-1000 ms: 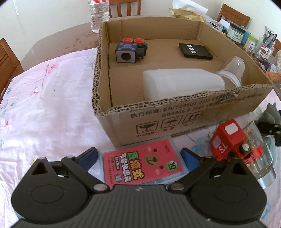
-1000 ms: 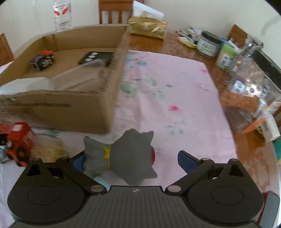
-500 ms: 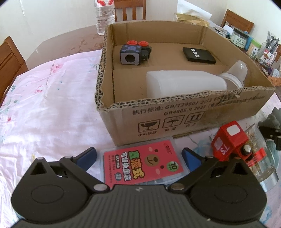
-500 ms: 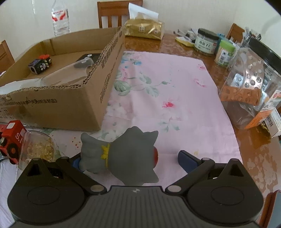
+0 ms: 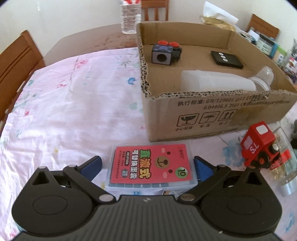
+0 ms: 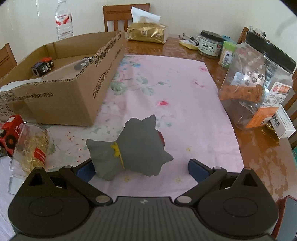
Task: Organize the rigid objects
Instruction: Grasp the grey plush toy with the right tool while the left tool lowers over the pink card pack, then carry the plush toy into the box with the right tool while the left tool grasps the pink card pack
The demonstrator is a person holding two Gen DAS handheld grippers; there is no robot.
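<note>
Corrugated cardboard box (image 5: 213, 115) on pink floral desk cloth (image 5: 74, 111), left tongs (image 5: 147, 166) spread around flat clear plastic case with red bear label (image 5: 151, 165), right tongs (image 6: 140, 168) spread around matte grey spiky figurine (image 6: 137, 148), glossy red toy truck (image 5: 258, 144) near box front.

A home dining room is showing here. Wooden dining chairs (image 6: 126, 17) are standing around a glossy brown bench (image 6: 259, 153), and a pink floral tablecloth (image 5: 74, 103) is covering most of it. A gold tissue pack (image 6: 146, 33) with a tissue sticking up is sitting at the far edge, near a water bottle (image 6: 64, 22). Food jars (image 6: 210, 44) and a big clear plastic container (image 6: 259, 89) are crowding the right side, with pens (image 6: 187, 39) lying beside them. Plain pale walls are closing in the space behind, and daylight is washing over everything.
</note>
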